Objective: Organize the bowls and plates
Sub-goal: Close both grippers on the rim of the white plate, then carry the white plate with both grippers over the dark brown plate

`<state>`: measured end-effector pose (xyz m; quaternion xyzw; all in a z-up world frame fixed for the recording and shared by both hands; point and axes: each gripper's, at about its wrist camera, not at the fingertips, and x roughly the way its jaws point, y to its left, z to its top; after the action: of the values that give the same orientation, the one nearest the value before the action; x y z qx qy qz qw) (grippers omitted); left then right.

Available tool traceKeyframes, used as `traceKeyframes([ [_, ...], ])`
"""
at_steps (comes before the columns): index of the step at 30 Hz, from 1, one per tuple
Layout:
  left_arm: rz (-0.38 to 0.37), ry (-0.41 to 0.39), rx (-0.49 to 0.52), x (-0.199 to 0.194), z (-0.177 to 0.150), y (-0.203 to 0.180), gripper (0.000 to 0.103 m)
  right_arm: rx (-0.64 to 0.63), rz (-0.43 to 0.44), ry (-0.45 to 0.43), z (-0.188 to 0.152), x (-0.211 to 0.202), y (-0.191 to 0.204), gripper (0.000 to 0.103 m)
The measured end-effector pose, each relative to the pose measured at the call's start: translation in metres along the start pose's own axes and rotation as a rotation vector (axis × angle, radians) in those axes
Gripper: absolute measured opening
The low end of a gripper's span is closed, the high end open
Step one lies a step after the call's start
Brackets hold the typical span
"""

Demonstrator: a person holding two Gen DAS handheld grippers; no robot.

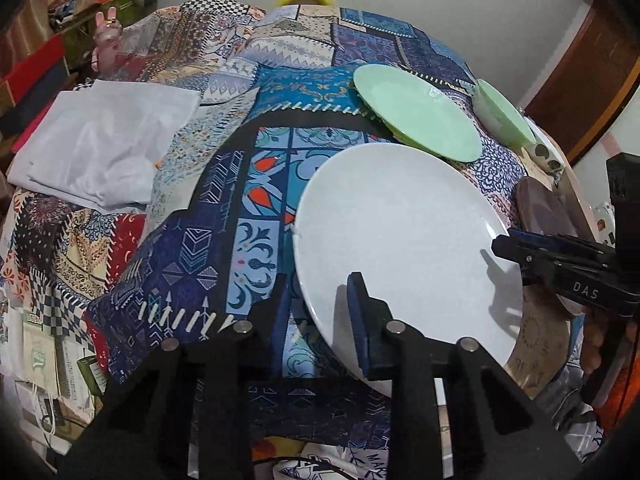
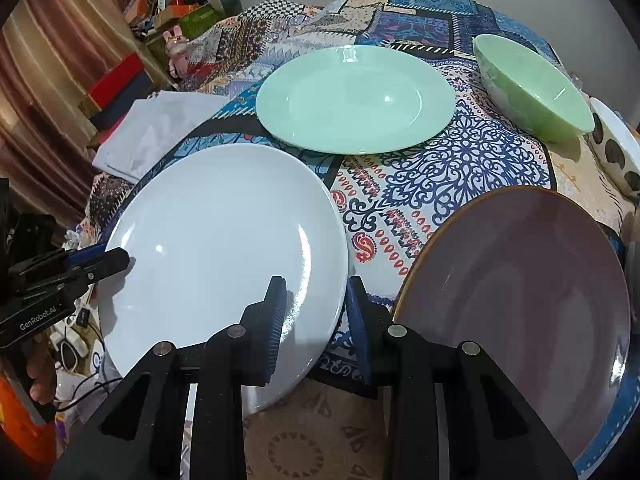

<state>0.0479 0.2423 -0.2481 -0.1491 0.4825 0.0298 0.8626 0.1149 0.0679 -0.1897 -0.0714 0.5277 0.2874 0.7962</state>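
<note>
A large white plate [image 1: 400,232] [image 2: 224,240] lies near the front of the patchwork-covered table [image 1: 192,248]. My left gripper [image 1: 320,308] is shut on its left rim, one pad above and one below. My right gripper [image 2: 316,308] is shut on the opposite rim; it also shows at the right of the left wrist view [image 1: 504,246]. The left gripper [image 2: 120,258] shows at the left of the right wrist view. Behind the white plate sit a mint green plate [image 1: 416,108] [image 2: 356,98] and a green bowl [image 1: 504,114] [image 2: 532,88]. A brown plate [image 2: 520,308] [image 1: 544,208] lies to the right.
A white bowl with dark spots [image 2: 616,148] stands at the right edge beside the green bowl. A folded white cloth [image 1: 104,144] [image 2: 156,136] lies at the left. Boxes and clutter [image 2: 176,12] pile up beyond the far left corner. Cables lie on the floor below.
</note>
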Motion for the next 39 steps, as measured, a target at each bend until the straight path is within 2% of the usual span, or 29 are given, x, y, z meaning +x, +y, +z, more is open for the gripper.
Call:
traceKeyframes([
  [3, -0.01, 0.013, -0.002, 0.005, 0.0, 0.001, 0.025, -0.001, 0.015, 0.036, 0.001, 0.008, 0.001, 0.03],
  [9, -0.031, 0.025, -0.019, 0.008, 0.002, 0.003, 0.025, 0.007, 0.012, 0.019, 0.003, 0.005, 0.0, 0.026],
  [12, -0.017, 0.022, -0.002, 0.008, 0.002, 0.0, 0.025, 0.01, 0.012, 0.01, 0.002, 0.002, -0.002, 0.024],
  [19, 0.021, 0.012, 0.001, 0.005, 0.001, -0.002, 0.025, -0.03, 0.006, -0.042, 0.0, -0.009, 0.004, 0.022],
  [26, 0.012, -0.005, -0.018, -0.009, 0.002, -0.002, 0.025, -0.024, 0.023, -0.086, 0.002, -0.019, 0.003, 0.021],
  [39, -0.002, -0.085, 0.048, -0.04, 0.018, -0.046, 0.025, 0.006, 0.005, -0.19, -0.001, -0.063, -0.02, 0.021],
])
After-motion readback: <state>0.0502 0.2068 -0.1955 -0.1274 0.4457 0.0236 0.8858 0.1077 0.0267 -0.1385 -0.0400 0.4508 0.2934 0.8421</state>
